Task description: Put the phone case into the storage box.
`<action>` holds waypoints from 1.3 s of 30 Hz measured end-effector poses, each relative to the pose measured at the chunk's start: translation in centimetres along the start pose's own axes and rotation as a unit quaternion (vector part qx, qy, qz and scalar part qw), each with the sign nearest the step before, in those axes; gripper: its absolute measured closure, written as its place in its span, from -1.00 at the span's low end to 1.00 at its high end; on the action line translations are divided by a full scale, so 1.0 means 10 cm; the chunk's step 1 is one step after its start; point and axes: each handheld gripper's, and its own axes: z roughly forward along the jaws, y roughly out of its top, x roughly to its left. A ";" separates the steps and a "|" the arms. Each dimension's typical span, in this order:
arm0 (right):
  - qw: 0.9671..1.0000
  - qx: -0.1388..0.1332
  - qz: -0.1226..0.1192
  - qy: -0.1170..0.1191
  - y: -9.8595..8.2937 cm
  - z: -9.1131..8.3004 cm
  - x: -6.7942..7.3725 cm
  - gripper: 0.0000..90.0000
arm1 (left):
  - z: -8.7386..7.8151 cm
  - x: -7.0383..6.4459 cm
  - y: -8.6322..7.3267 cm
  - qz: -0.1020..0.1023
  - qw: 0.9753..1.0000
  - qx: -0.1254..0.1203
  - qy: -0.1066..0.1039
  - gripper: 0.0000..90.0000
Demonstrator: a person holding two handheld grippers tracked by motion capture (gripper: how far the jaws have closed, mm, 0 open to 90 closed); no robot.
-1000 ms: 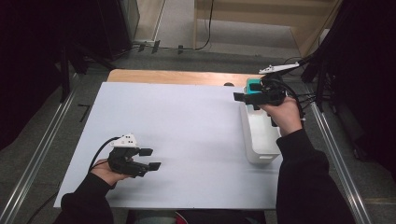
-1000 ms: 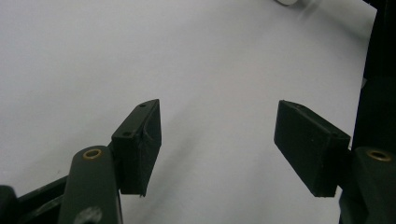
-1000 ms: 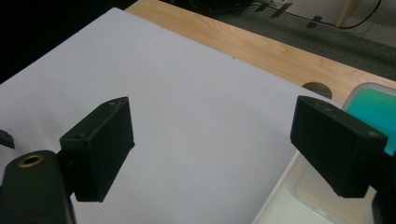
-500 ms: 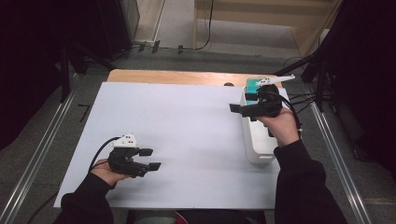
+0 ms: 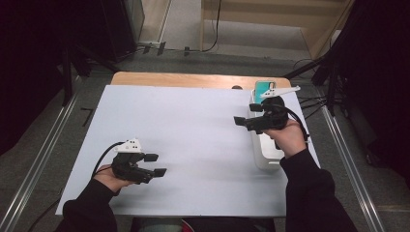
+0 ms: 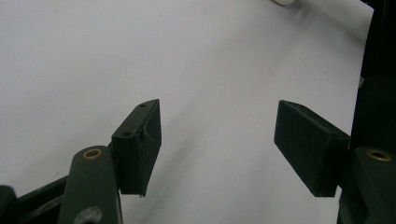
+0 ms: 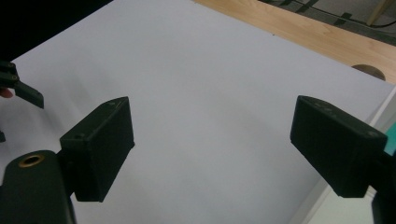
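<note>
With both jaw pairs spread and empty, reach for tray (image 5: 265, 154), lying long axis front-to-back at sheet (image 5: 193, 145) right edge, directly under right gripper (image 5: 249, 115), well apart from left gripper (image 5: 155, 165).

A lab: aluminium rails (image 5: 29, 186), floor cables (image 5: 212, 34), white-covered table (image 5: 193, 125).

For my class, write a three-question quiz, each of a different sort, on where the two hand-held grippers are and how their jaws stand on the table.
1. True or false: the left hand-held gripper holds something.
2. The right hand-held gripper is over: A) the white tray B) the floor C) the wooden edge.
3. Fill in: both grippers' jaws stand ____.

Key: 1 false; 2 A; 3 open.
</note>
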 end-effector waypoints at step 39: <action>0.999 0.017 -0.035 0.030 -0.45 0.05 0.40 -0.70 | 0.00 -0.01 0.00 0.006 1.000 0.002 -0.005 -0.30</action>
